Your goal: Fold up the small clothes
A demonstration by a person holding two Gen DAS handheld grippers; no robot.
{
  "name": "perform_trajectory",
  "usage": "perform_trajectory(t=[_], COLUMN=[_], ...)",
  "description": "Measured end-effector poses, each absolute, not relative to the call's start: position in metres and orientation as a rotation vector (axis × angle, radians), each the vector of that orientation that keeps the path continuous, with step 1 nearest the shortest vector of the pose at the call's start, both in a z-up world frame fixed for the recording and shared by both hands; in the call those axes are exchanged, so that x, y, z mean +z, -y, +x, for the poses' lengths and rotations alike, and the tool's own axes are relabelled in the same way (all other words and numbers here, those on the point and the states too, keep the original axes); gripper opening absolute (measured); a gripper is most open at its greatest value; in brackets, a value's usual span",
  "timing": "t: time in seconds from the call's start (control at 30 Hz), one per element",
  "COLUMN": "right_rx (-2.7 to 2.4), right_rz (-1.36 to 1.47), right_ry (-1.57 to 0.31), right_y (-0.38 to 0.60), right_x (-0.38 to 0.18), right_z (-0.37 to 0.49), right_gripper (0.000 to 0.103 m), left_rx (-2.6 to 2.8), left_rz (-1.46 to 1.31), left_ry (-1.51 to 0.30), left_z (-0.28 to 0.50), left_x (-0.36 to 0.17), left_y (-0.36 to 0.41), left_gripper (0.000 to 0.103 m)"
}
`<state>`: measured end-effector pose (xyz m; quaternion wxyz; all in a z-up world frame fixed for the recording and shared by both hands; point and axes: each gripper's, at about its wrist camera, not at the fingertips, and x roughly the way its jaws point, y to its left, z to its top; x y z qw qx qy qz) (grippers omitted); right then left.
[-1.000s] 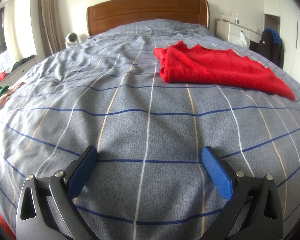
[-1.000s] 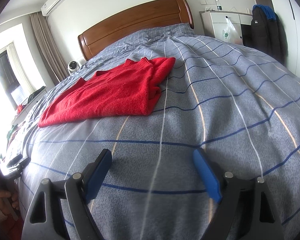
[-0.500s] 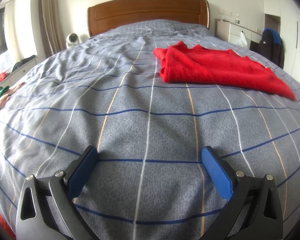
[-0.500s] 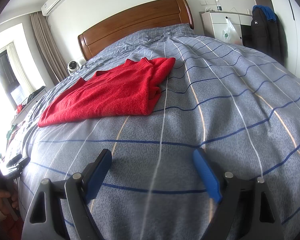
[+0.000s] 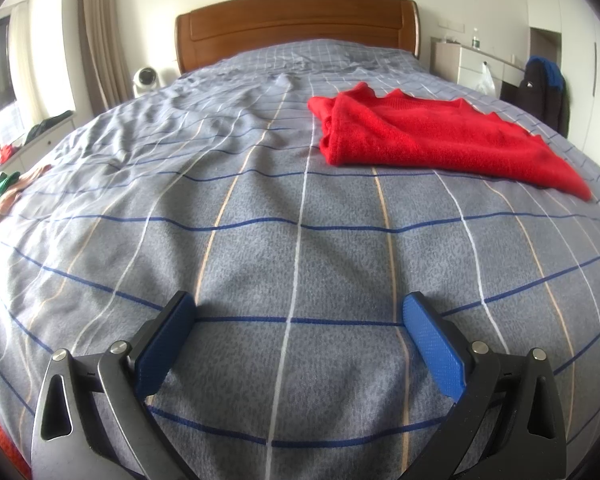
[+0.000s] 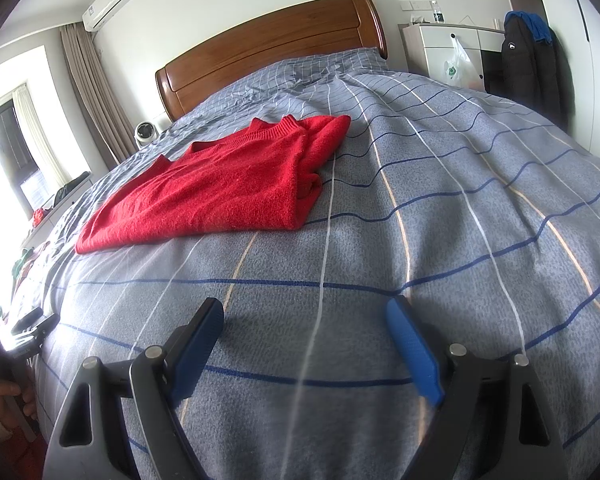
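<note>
A grey checked bedspread stretched ahead of both claws. The folded red sweater lay well beyond them, forward-right of the left gripper, forward-left of the right gripper. Both stood wide apart, empty, over the cover.

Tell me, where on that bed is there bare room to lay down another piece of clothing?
The widest free patch is the grey checked bedspread between the red knitted sweater and the open left hand-held gripper. The side towards the window curtain is also bare, though wrinkled. Only the sweater's corner is taken.
</note>
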<state>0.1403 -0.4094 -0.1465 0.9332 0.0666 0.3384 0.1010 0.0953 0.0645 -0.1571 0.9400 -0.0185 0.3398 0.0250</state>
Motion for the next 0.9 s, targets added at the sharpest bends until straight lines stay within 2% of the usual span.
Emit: perform_trajectory(t=[0.7, 0.9], right_rx=[0.206, 0.203], right_rz=[0.134, 0.133], right_ry=[-0.691, -0.695], right_y=[0.409, 0.408], right_x=[-0.147, -0.147], right_z=[0.14, 0.14], right_gripper=[0.083, 0.083], left_rx=[0.052, 0.026], left_rz=[-0.039, -0.031], left_ry=[-0.692, -0.774], left_z=[0.095, 0.091], left_x=[-0.156, -0.137], left_y=[-0.066, -0.073], left_gripper=[0.103, 0.103])
